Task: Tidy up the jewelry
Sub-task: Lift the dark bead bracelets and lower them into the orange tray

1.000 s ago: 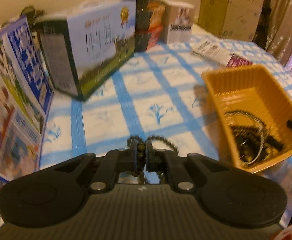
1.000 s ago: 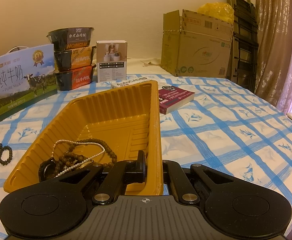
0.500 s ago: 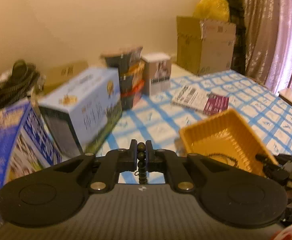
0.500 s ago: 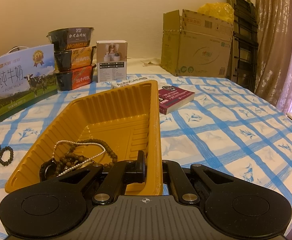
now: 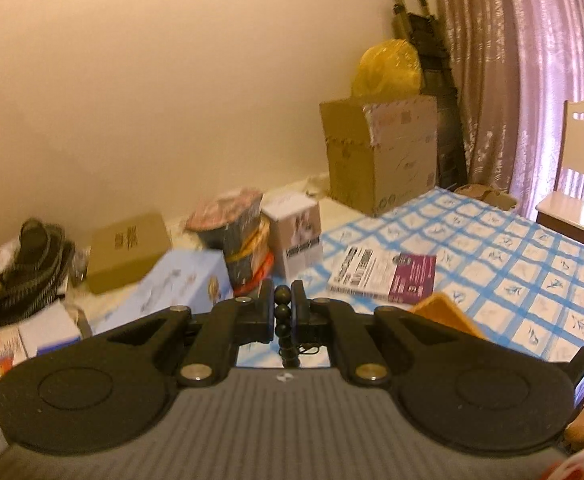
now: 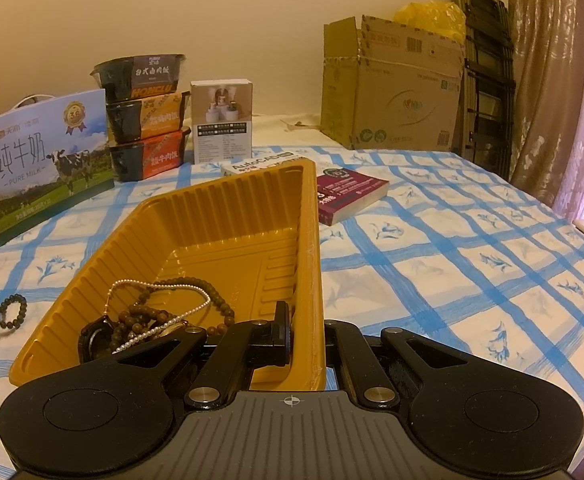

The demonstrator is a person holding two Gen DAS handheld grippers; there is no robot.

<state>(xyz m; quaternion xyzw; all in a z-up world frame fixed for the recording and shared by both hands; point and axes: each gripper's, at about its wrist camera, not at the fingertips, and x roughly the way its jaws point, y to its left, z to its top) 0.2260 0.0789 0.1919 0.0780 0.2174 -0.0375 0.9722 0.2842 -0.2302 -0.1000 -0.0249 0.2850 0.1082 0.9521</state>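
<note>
Dark bead string (image 5: 283,312) now lifted higher, clamped in left claw (image 5: 283,305); right claw (image 6: 306,330) gripping orange tray (image 6: 312,240).

Left wrist cam sat high above the table (image 5: 532,248), tilted toward the back wall, looking along its own fingers; frame was motion-blurred. It saw the boxes from above and only a corner of the orange tray (image 5: 448,314) past the right finger. Right wrist cam sat low, close to table level, facing the same back wall, with the tray (image 6: 196,216) right up against the lens. Shared between both views: tray, milk carton (image 6: 48,160), stacked food bowls (image 6: 144,120), white box (image 6: 222,120), book (image 6: 348,196), cardboard box (image 6: 392,88), curtain (image 6: 548,80).
</note>
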